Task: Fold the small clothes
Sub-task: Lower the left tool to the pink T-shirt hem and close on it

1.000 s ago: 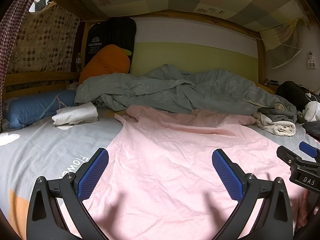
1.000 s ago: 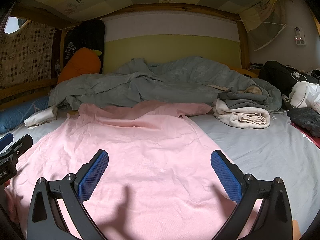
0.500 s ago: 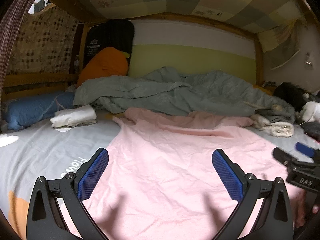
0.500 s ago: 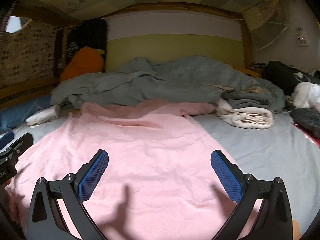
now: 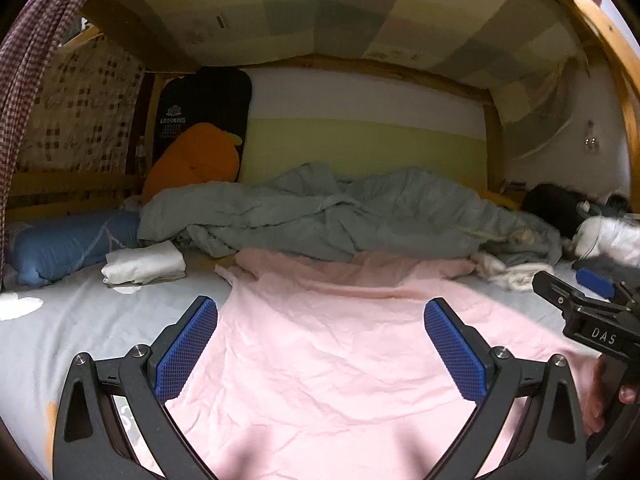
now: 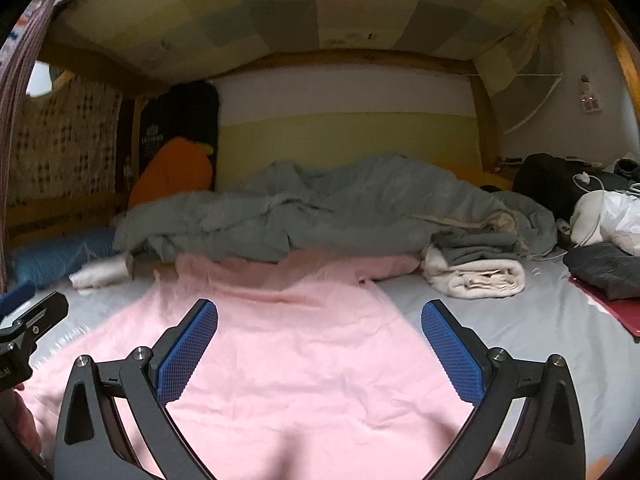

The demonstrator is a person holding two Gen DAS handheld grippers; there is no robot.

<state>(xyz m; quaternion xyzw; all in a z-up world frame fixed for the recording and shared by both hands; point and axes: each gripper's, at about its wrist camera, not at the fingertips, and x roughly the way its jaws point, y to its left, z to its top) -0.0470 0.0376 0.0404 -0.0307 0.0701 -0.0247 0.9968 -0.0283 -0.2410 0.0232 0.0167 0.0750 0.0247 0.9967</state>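
A pink garment (image 5: 332, 344) lies spread flat on the grey bed sheet; it also shows in the right wrist view (image 6: 280, 344). My left gripper (image 5: 320, 344) is open and empty, low over the garment's near left part. My right gripper (image 6: 318, 346) is open and empty over the garment's near right part, its right finger over the sheet's edge of the cloth. The right gripper also shows at the right edge of the left wrist view (image 5: 588, 312); the left gripper shows at the left edge of the right wrist view (image 6: 24, 320).
A crumpled grey duvet (image 5: 340, 216) lies behind the garment. A folded white cloth (image 5: 144, 268) and blue pillow (image 5: 68, 244) are at left. Folded grey and cream clothes (image 6: 476, 268), a dark garment (image 6: 608, 268) and a white bag (image 6: 608, 216) sit at right.
Both grippers have tilted up and dropped lower toward the near edge of the garment; more of the canopy shows. Both stay open. The garment has not moved.
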